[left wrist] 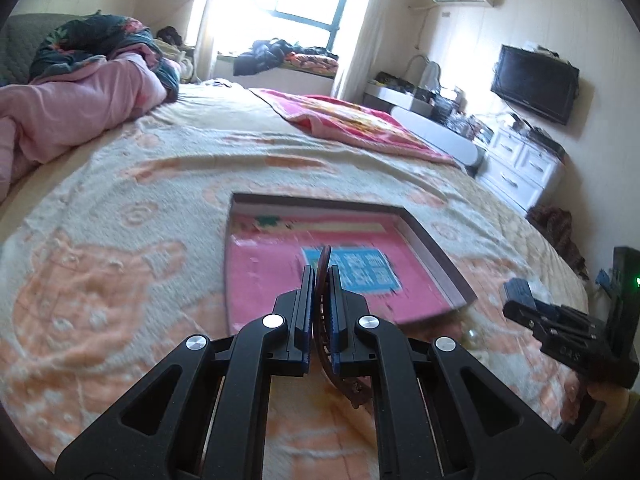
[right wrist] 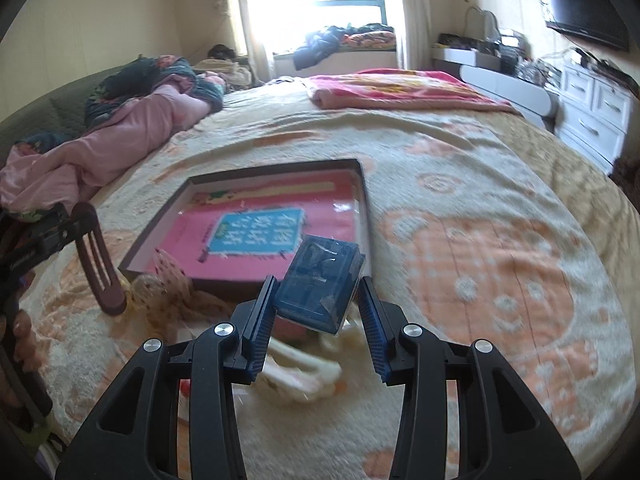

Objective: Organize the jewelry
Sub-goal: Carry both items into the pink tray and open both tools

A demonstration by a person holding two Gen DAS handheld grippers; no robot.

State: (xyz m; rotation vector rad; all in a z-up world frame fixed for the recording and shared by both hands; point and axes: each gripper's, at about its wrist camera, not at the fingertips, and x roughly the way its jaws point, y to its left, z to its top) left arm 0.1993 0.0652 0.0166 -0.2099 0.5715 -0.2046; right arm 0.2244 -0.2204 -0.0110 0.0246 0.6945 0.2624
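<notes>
The left gripper [left wrist: 320, 280] has its jaws clamped on a brown hair clip [left wrist: 325, 264], held edge-on just above the bed [left wrist: 120, 208] at the near edge of the tray [left wrist: 436, 248]. From the right wrist view the clip [right wrist: 98, 256] is a long, slotted, curved strip; it looks light and stiff, probably plastic, and smooth enough to slide if gripped near a tip, so a hold across its flat middle seems safest.

The right gripper [right wrist: 316, 300] has its jaws apart on either side of a small blue clear box [right wrist: 320, 280]; whether the pads actually touch it I cannot tell. The box looks rigid, light and slick, best squeezed across its two long sides. Something dark lies inside, too blurred to name.

The tray is shallow, dark-rimmed, and lined with a pink printed sheet bearing a blue panel; no jewelry shows in it. Just near its near-left corner lies a beige mesh pouch [right wrist: 168, 280], soft and floppy, and a cream fabric piece [right wrist: 304, 372] sits under the right gripper.
</notes>
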